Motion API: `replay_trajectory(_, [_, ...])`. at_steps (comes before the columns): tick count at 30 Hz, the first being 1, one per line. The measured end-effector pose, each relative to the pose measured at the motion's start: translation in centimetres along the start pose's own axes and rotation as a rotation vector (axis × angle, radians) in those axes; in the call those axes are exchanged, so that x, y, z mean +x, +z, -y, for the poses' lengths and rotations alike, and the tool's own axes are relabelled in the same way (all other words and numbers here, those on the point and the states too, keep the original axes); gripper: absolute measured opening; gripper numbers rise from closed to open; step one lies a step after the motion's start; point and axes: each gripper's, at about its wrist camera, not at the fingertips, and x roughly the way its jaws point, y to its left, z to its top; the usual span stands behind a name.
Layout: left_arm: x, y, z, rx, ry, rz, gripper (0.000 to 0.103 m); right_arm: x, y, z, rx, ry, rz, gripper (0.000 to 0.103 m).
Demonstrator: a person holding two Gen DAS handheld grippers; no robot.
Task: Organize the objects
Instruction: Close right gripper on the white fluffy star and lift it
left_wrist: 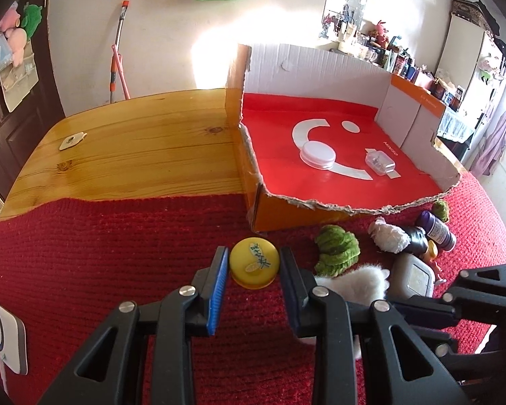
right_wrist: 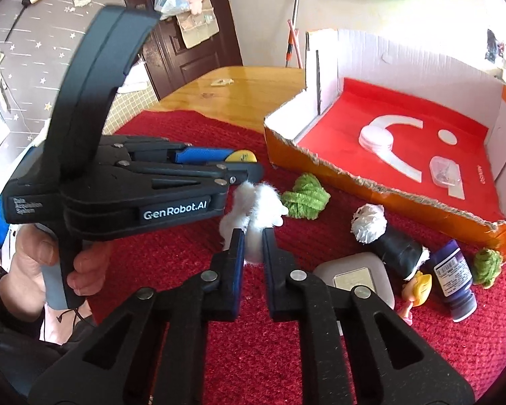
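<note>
My left gripper straddles a yellow round lid on the red knit cloth; its jaws stand at the lid's sides, with a thin gap on the left. It also shows in the right wrist view. My right gripper is shut on a white fluffy toy, which also shows in the left wrist view. The open cardboard box with a red smiley floor holds a white lid and a clear small case.
On the cloth before the box lie a green yarn ball, a white-and-black plush, a grey case, a purple bottle, a small yellow-haired figure and another green ball. A white device lies left.
</note>
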Motion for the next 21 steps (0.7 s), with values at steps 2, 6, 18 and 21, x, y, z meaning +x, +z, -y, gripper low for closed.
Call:
replay_trajectory(2, [-0.4, 0.1, 0.0, 0.0, 0.004, 0.01, 0.031, -0.5, 0.2, -0.1, -0.01, -0.006, 0.013, 0.009])
replay_trajectory(6, [-1.2, 0.2, 0.1, -0.006, 0.0, 0.027, 0.031, -0.4, 0.8, 0.5, -0.001, -0.009, 0.022, 0.009])
replay_trajectory(18, [-2.7, 0.9, 2.1, 0.023, -0.019, 0.06, 0.031, -2.8, 1.5, 1.4, 0.028, -0.016, 0.079, 0.009])
replay_trajectory(21, [-2.8, 1.2, 2.6, 0.03, -0.024, 0.066, 0.031, -3.1, 1.7, 2.0, 0.036, -0.022, 0.089, 0.009])
